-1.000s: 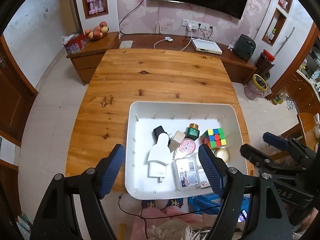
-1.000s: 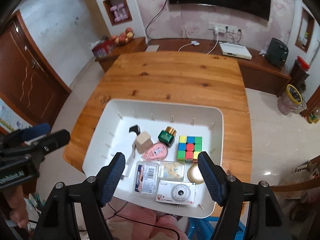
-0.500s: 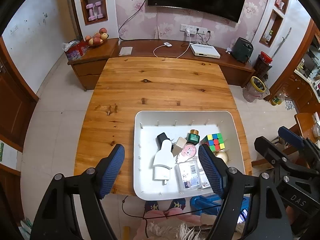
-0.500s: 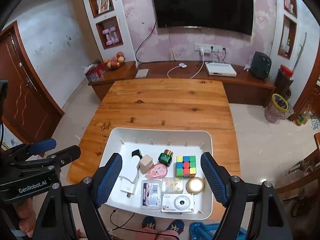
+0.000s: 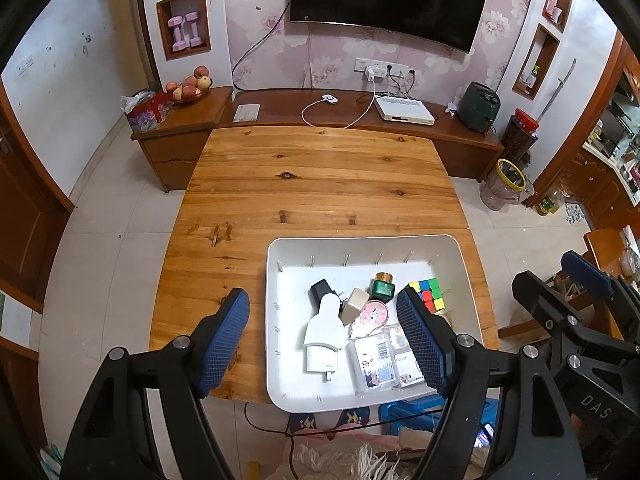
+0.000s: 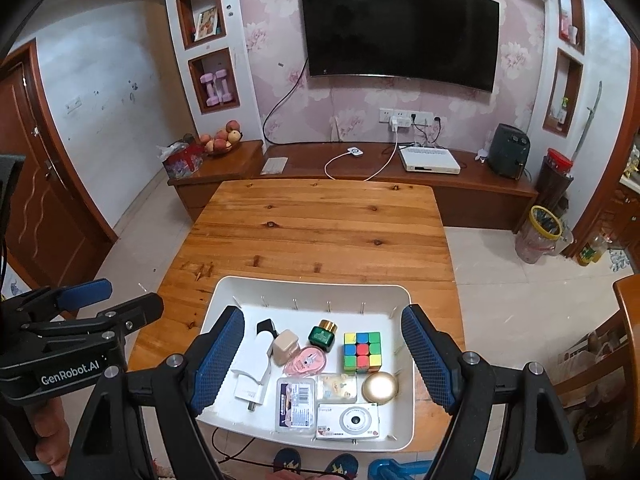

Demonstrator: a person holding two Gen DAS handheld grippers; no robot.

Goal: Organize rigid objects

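A white tray sits at the near edge of the wooden table. It holds a Rubik's cube, a white charger, a green bottle, a gold round case, a white camera, a pink tape dispenser and a clear box. My left gripper is open and empty, high above the tray's left side. My right gripper is open and empty, high above the tray.
A low wooden cabinet with a white box, a cable and a fruit bowl stands beyond the table. A TV hangs on the wall. A wooden chair stands right. A blue stool and feet show below the tray.
Both grippers have risen and pulled back from the tray, so the tray looks smaller and more of the room shows. Both stay open and empty.
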